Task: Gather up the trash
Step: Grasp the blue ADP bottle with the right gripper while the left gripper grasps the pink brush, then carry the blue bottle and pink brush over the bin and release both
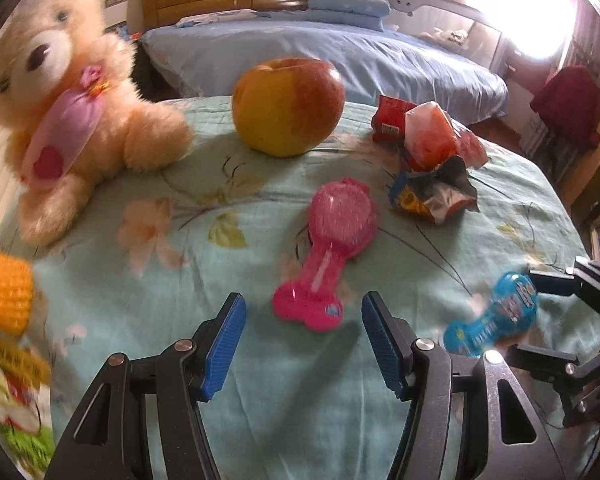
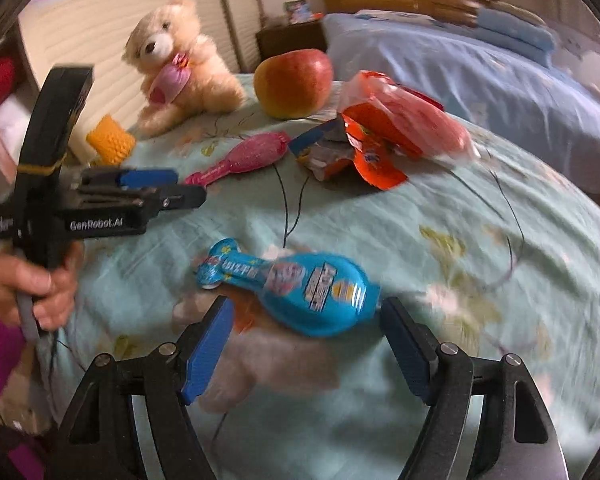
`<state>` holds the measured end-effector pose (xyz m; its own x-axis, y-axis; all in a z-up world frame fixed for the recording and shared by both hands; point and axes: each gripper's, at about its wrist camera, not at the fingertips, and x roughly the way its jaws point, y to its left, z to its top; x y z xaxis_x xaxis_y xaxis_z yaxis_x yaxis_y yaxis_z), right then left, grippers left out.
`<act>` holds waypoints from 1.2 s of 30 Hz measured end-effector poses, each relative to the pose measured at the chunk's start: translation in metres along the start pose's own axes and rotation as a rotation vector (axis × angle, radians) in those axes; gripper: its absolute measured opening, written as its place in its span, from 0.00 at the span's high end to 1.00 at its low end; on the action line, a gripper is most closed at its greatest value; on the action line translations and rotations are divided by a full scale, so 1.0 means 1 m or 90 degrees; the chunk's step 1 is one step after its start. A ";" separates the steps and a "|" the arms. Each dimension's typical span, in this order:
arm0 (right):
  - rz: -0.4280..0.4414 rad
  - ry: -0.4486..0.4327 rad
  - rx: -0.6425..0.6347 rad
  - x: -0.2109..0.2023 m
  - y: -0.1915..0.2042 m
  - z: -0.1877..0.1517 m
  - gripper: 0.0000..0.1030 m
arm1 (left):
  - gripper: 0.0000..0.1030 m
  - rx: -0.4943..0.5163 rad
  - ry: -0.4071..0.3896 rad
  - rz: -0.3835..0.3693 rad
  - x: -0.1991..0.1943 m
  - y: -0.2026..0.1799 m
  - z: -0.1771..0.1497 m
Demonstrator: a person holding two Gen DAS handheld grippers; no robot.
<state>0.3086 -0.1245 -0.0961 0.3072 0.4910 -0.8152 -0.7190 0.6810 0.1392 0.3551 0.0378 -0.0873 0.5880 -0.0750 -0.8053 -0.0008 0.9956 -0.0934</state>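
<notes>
A pile of crumpled snack wrappers (image 1: 432, 160) lies on the floral bedspread (image 1: 260, 380), right of a large apple (image 1: 288, 106); it also shows in the right wrist view (image 2: 372, 136). A pink toy brush (image 1: 328, 248) lies just ahead of my open, empty left gripper (image 1: 304, 340). A blue toy brush (image 2: 304, 288) lies just ahead of my open, empty right gripper (image 2: 306, 344). The blue brush also shows in the left wrist view (image 1: 492, 316). The left gripper also shows in the right wrist view (image 2: 160, 190), held by a hand.
A teddy bear (image 1: 64, 108) sits at the back left, with an orange knitted item (image 2: 110, 140) beside it. A green-and-white packet (image 1: 20, 396) lies at the left edge. A second bed with blue sheets (image 1: 320, 48) stands behind.
</notes>
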 end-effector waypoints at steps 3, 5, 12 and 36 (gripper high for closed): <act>-0.002 0.011 -0.029 0.007 0.001 0.008 0.25 | 0.42 0.011 0.001 0.005 0.010 -0.003 0.006; -0.006 0.013 -0.038 0.010 0.002 0.010 0.25 | 0.42 0.020 0.000 0.014 0.015 -0.008 0.007; -0.034 0.003 -0.041 0.007 0.007 0.006 0.40 | 0.66 0.054 -0.010 0.010 0.011 -0.026 0.000; -0.136 -0.097 0.279 -0.106 -0.040 -0.103 0.41 | 0.67 0.096 -0.032 -0.127 -0.057 -0.123 -0.063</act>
<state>0.2409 -0.2598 -0.0733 0.5304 0.3671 -0.7642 -0.3107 0.9228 0.2276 0.2706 -0.0843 -0.0669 0.6044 -0.2719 -0.7488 0.2374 0.9587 -0.1566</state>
